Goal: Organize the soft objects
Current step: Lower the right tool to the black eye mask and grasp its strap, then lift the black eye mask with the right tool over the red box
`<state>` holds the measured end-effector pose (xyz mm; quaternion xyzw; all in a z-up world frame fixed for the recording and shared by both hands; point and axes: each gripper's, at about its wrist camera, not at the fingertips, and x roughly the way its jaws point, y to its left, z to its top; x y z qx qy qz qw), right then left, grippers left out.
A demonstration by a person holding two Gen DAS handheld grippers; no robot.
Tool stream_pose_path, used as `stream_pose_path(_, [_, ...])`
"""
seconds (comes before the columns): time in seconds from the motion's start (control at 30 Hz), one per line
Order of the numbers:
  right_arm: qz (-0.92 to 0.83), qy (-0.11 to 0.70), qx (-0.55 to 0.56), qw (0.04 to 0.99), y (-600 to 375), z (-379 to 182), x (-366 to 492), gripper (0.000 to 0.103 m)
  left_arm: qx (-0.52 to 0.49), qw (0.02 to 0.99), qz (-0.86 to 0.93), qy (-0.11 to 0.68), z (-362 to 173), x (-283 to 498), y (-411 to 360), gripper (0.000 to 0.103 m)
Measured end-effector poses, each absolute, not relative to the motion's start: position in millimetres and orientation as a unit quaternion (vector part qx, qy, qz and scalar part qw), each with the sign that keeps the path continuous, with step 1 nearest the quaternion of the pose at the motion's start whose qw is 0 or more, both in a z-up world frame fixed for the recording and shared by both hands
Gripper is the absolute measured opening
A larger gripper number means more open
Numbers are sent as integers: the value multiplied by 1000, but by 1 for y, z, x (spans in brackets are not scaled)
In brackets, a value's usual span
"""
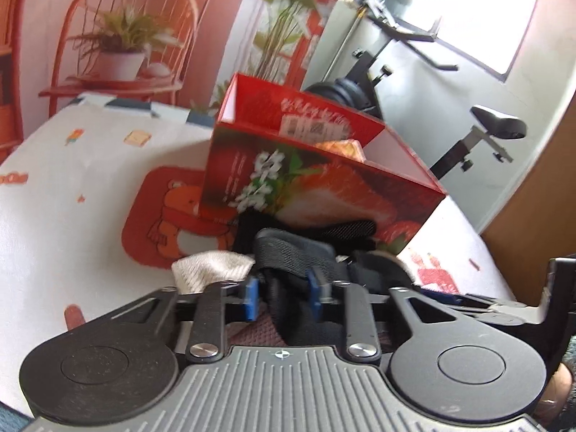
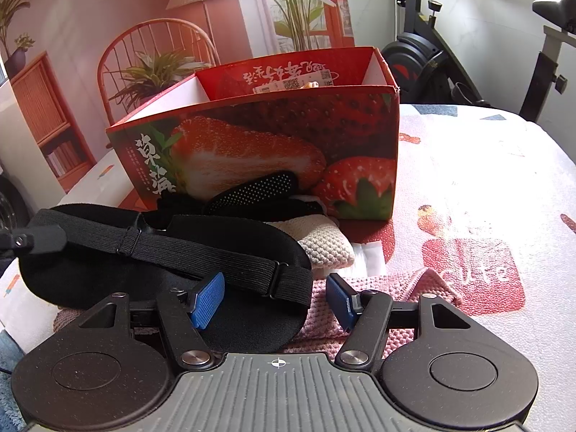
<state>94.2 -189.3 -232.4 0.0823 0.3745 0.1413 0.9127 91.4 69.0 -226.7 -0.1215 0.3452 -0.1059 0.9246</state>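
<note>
Black fabric eye mask (image 2: 151,273): pinched by our left hand-held gripper (image 1: 282,289), jaws nearly closed on its elastic strap.
We keep the right hand-held gripper (image 2: 275,300) half open and empty over the pink cloth (image 2: 363,309), lift the mask clear of the cream knit (image 2: 324,243), then carry it over the strawberry box (image 2: 259,151) rim.

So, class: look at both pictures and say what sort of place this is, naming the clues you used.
Probably a room in a home, though the wall behind looks like a printed backdrop. Clues: an exercise bike, a patterned cloth covering the surface, and a strawberry box with soft things beside it.
</note>
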Motion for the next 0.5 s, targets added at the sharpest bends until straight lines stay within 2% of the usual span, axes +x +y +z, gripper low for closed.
stream_pose_path(0.13, [144, 372, 86, 913, -189, -231, 93, 58, -127, 916, -90, 369, -239, 97, 77, 15])
stream_pose_path(0.3, [151, 364, 76, 916, -184, -223, 88, 48, -106, 917, -84, 376, -241, 97, 75, 15])
stream_pose_path(0.5, [156, 336, 62, 927, -179, -206, 80, 44, -108, 913, -77, 386, -245, 98, 77, 15])
